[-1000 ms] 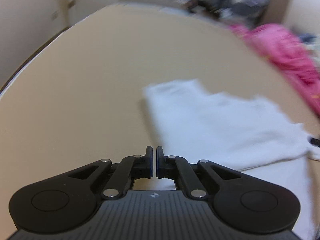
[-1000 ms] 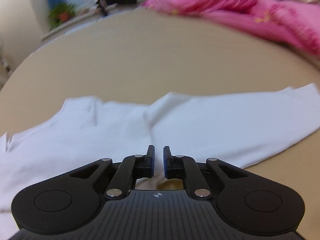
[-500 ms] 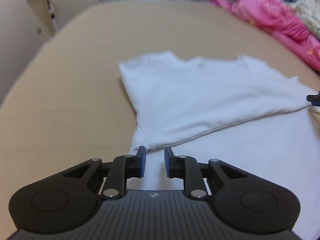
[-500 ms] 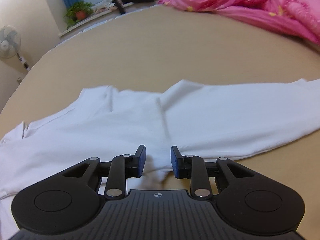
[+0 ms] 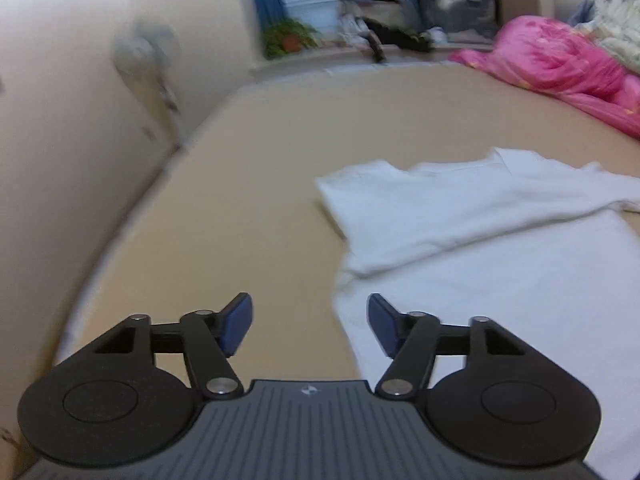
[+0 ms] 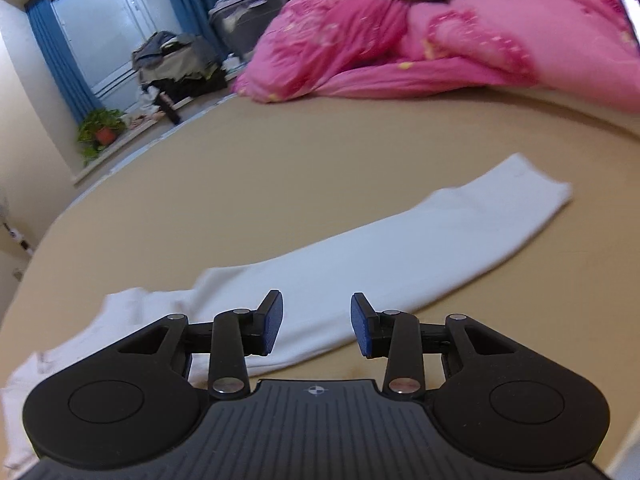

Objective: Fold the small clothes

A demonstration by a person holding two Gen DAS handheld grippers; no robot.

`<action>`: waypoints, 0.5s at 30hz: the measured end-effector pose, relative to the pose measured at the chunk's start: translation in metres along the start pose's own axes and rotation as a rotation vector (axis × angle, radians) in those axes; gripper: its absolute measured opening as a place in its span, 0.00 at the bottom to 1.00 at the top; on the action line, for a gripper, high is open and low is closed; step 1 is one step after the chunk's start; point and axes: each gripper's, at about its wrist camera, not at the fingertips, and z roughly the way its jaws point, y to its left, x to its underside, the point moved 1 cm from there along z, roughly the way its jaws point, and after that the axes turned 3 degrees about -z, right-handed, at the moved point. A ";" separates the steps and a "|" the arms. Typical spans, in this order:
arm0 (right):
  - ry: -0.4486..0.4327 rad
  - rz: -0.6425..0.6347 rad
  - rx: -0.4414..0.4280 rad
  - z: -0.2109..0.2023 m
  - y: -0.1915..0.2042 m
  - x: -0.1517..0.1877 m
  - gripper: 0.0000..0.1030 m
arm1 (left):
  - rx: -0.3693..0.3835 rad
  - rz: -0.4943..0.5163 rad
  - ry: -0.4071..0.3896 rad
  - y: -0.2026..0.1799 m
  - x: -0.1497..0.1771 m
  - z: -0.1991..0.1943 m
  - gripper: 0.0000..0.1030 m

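White shirt [image 5: 472, 240] lies flat on the tan bed [image 5: 248, 216], one layer already folded over the body, so I judge the first fold done.

Left to right in the left wrist view: wall, bare bed, then the shirt's left edge just right of my left gripper [image 5: 310, 326]. Its jaws are opening, already wide, nothing between them; the right one overlaps the hem in the view, no grip.

Right wrist view: crumpled collar end at far left, then a long sleeve [image 6: 460, 236] running out to the right, unfolded. Right gripper [image 6: 316, 328] hovers over the sleeve's near end, jaws opening, about half spread, cloth under them but not pinched. Pink duvet [image 6: 420, 36] well beyond, clear of the work.

Left to do, as I read it: bring that sleeve in, then fold the body down to a compact stack.
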 end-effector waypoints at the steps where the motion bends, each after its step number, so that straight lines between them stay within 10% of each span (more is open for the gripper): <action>1: -0.005 0.000 0.015 -0.002 -0.016 -0.002 0.38 | -0.006 0.006 -0.047 -0.003 -0.004 -0.002 0.73; 15: -0.081 0.525 0.114 0.045 -0.197 -0.003 0.39 | 0.034 -0.062 0.023 -0.021 -0.016 0.073 0.73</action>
